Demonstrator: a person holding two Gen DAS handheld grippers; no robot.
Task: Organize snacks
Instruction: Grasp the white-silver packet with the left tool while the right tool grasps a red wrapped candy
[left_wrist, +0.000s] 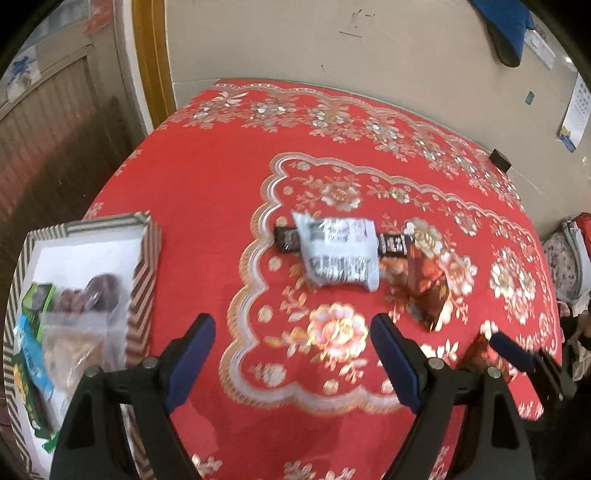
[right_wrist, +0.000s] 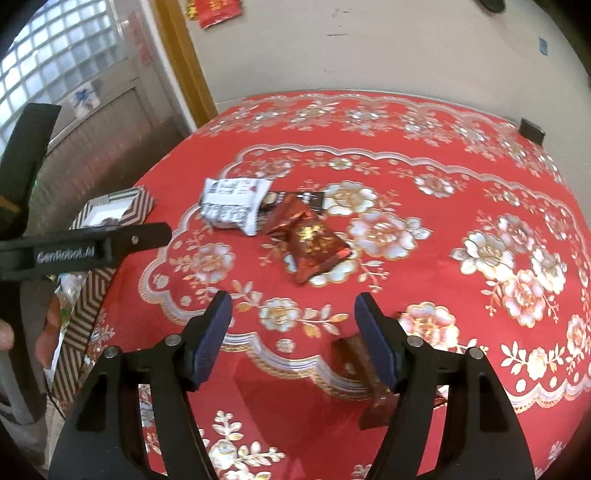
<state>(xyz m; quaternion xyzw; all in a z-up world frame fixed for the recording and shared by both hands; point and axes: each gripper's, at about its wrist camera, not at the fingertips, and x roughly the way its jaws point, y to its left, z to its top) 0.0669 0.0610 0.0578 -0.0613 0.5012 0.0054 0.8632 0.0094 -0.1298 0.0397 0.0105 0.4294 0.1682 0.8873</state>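
My left gripper (left_wrist: 293, 354) hangs open and empty over the red floral tablecloth (left_wrist: 207, 192). To its left stands a box with a striped rim (left_wrist: 146, 266) holding several snack bags. Ahead lie a white packet (left_wrist: 338, 254) on top of a dark bar (left_wrist: 395, 245), and a red packet (left_wrist: 428, 284) to their right. My right gripper (right_wrist: 293, 310) is open with only cloth between its fingertips. A brown-red packet (right_wrist: 369, 376) lies on the cloth, partly hidden by its right finger (right_wrist: 373, 332). The white packet (right_wrist: 232, 203) and the red packet (right_wrist: 314, 247) lie farther ahead.
A small black block (right_wrist: 532, 129) sits at the table's far right edge against the wall. The left gripper's black body (right_wrist: 92, 247) and a hand (right_wrist: 48, 332) fill the left of the right wrist view, above the box (right_wrist: 122, 206). A floral cushion (left_wrist: 565, 266) is off the table's right.
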